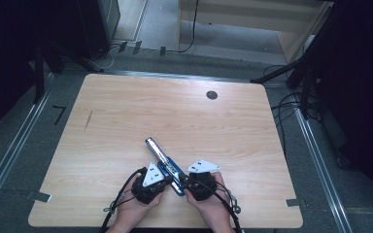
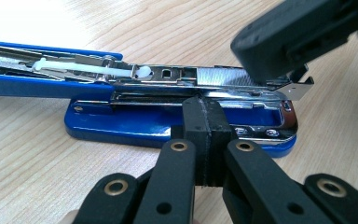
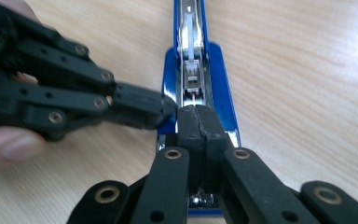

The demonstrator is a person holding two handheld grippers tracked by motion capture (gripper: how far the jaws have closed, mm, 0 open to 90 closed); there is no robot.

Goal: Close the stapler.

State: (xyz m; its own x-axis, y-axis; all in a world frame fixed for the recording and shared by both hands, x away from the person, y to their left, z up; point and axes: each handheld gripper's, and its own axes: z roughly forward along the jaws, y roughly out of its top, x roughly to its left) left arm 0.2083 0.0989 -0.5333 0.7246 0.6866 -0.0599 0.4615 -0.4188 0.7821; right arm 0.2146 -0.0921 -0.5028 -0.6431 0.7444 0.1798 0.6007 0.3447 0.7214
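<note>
Left hand-held gripper [image 2: 204, 135]: its two black jaws are standing pressed together with nothing between them, the closed tip touching the long side of the stapler's blue base; in the high view this hand-held gripper [image 1: 167, 178] is sitting just left of the stapler, a grey three-cornered plate on top

Right hand-held gripper [image 3: 198, 122]: its jaws are also meeting flat against each other with nothing gripped between them, and the closed tip is resting on top of the stapler's metal channel at its near end; in the high view this hand-held gripper [image 1: 183, 182] is sitting just right of the stapler's near end

Hands: a person's left hand [image 1: 137, 206] and right hand [image 1: 213, 208] are holding the two tools from the table's near edge

Stapler [image 2: 177, 105]: it is lying flipped open, the blue cover stretching away flat while the blue base is resting on the wood; the silver staple channel is lying exposed, with a white plastic pusher and a rod running along it, and a shiny plate is showing at the base's end

Stapler position [image 1: 164, 165]: it is lying slantwise on the near middle of the table, its near end between the two tools

Table [image 1: 126, 121]: pale wood grain, with a dark round hole [image 1: 211, 95] near the far edge, well apart from the stapler
</note>
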